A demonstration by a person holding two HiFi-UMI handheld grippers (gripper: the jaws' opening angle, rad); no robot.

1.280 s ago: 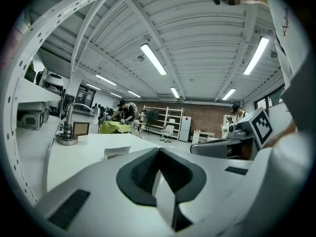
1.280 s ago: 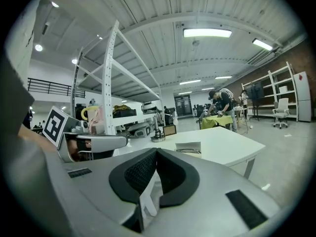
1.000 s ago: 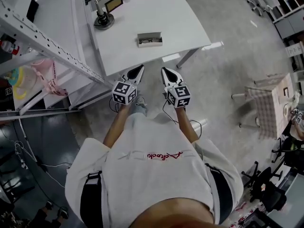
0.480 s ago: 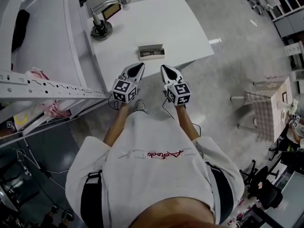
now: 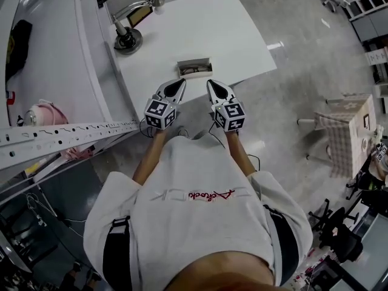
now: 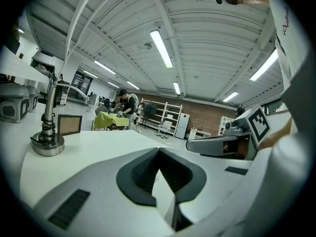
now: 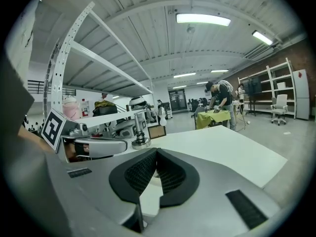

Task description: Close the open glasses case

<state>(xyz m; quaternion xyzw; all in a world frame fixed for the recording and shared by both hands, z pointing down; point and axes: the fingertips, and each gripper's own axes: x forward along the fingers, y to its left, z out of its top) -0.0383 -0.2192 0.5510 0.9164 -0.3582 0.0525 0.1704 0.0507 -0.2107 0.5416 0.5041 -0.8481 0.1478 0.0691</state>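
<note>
Seen from above, a person in a white shirt (image 5: 194, 223) reaches both arms forward, a gripper in each hand. The left gripper (image 5: 176, 86) and the right gripper (image 5: 213, 87) lie side by side, near each other but apart, each with a black-and-white marker cube at its back. Their tips are at the near edge of a white tabletop (image 5: 230, 35).

Just beyond the two tips, and between them, lies the open glasses case (image 5: 194, 68), a small oblong tray with something dark inside. It looks untouched. Which side its lid hinges on is too small to tell.

The step in hand appears to be the last of the approach. To do it well, find the hinge side first. One gripper should then steady the case's base while the other tips the lid over and presses it down until it seats. A light case on a smooth tabletop will probably slide if pushed from one side only.

The left gripper's fingers (image 6: 143, 174) are closed tip to tip, with nothing between them. The right gripper's fingers (image 7: 133, 174) are likewise drawn together and empty. Neither gripper touches the case.

Farther back on the tabletop stand a metal stand on a round base (image 5: 127, 38) and a small frame (image 5: 144, 12). Beyond is a large workroom with shelving.
</note>
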